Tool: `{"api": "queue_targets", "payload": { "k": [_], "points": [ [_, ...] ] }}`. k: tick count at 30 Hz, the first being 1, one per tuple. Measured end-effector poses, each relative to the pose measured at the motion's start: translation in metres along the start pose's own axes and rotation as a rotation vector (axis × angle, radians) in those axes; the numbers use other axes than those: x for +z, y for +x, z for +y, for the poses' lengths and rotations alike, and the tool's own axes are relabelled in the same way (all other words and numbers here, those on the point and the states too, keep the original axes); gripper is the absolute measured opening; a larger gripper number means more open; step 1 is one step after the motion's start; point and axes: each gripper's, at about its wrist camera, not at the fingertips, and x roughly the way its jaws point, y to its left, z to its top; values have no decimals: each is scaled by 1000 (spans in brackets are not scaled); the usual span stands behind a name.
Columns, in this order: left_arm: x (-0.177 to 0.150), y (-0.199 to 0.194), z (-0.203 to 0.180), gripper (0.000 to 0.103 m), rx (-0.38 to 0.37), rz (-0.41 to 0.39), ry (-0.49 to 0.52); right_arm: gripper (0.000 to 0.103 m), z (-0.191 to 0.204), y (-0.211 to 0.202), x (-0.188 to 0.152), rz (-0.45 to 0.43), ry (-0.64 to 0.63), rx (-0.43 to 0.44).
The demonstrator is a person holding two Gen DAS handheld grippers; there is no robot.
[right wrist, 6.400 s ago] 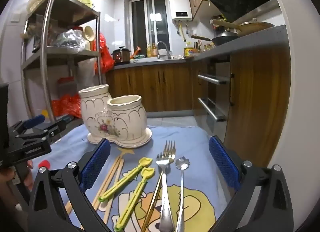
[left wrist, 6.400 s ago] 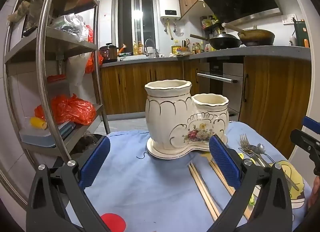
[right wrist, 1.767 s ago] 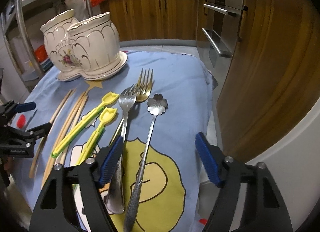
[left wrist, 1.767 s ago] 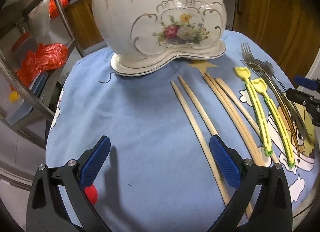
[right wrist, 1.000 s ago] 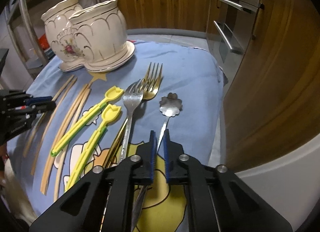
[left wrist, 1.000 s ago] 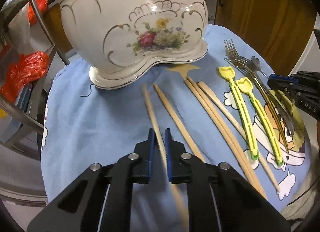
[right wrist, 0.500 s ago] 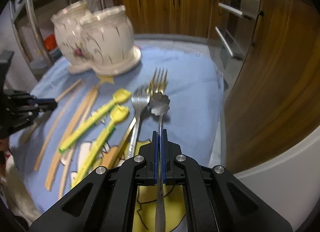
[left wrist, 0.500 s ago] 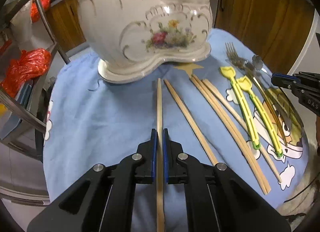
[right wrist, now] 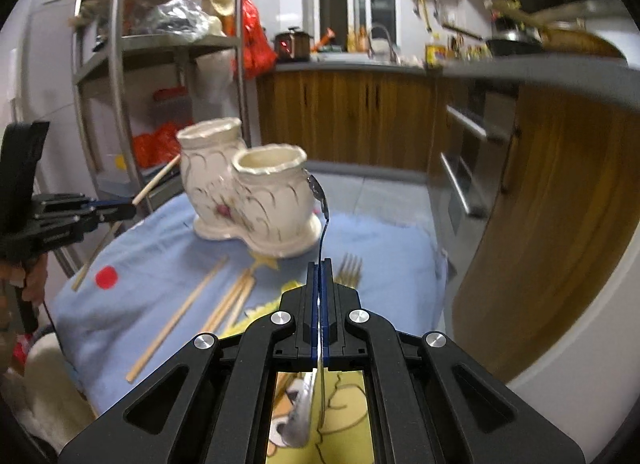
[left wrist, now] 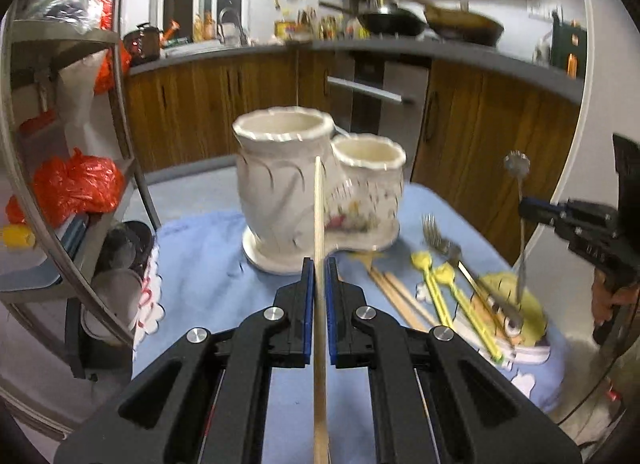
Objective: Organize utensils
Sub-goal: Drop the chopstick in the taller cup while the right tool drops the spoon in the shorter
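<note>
A white ceramic double-cup holder [left wrist: 316, 184] with a flower print stands at the far side of the blue cloth; it also shows in the right wrist view [right wrist: 256, 200]. My left gripper [left wrist: 317, 264] is shut on a wooden chopstick [left wrist: 318, 208], lifted off the cloth and pointing at the taller cup. My right gripper [right wrist: 321, 264] is shut on a flower-bowl spoon [right wrist: 320, 208], raised near the shorter cup. Loose chopsticks [right wrist: 224, 300], yellow utensils [left wrist: 440, 292] and forks [left wrist: 444, 240] lie on the cloth.
A metal shelf rack [left wrist: 60, 144] with red bags stands left of the table. Wooden cabinets and an oven [left wrist: 372, 104] run behind and to the right. A red dot [right wrist: 106, 276] marks the cloth's left side.
Both grippers have lifted and tilted up from the cloth: the left with the chopstick, the right with the spoon, each now aimed toward the holder.
</note>
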Motion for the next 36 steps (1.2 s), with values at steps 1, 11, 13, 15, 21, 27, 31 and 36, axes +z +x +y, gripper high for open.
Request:
{"api": "queue_targets", "payload": {
  "k": [1, 11, 13, 15, 21, 27, 31, 36],
  "points": [
    [3, -1, 3, 5, -3, -10, -7, 2, 2, -1, 2, -9, -4, 6],
    [52, -23, 32, 5, -42, -231, -104, 2, 13, -6, 54, -180, 0, 24],
    [69, -19, 38, 5, -54, -279, -125, 2, 12, -2, 69, -212, 24, 40],
    [89, -15, 43, 5, -69, -337, -139, 2, 8, 4, 85, -241, 56, 61],
    [133, 4, 48, 5, -75, -436, -164, 2, 5, 25, 131, -312, 109, 82],
    [155, 37, 51, 5, -45, -462, -165, 2, 8, 52, 149, -361, 140, 79],
    [154, 64, 50, 5, 15, -431, -123, 2, 6, 79, 140, -314, 160, 86],
    [135, 81, 51, 5, 8, -372, -118, 2, 5, 106, 121, -240, 164, 81]
  ]
}}
